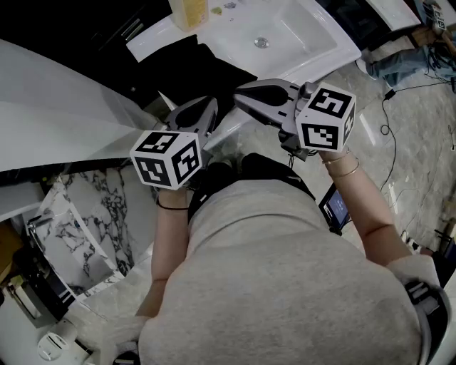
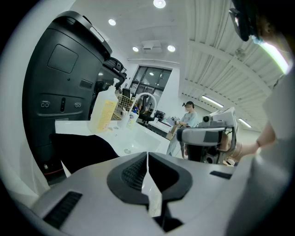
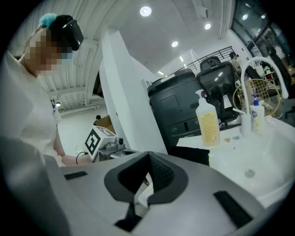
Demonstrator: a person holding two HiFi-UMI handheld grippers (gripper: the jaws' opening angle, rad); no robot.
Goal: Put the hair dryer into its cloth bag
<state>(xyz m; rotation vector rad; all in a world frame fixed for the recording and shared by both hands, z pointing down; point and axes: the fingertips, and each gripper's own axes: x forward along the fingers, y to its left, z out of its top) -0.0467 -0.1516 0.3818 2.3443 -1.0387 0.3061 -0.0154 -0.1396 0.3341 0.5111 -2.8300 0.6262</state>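
Both claws shut and empty at the counter's front edge
Left claw (image 1: 211,103) and right claw (image 1: 239,95) meet tip near tip; black cloth bag (image 1: 191,63) lies beside basin (image 1: 303,44), yellow bottle (image 1: 189,11) behind

Beside sink (image 1: 303,44) hover left tongs (image 1: 212,102), right tongs (image 1: 239,93) (closed).
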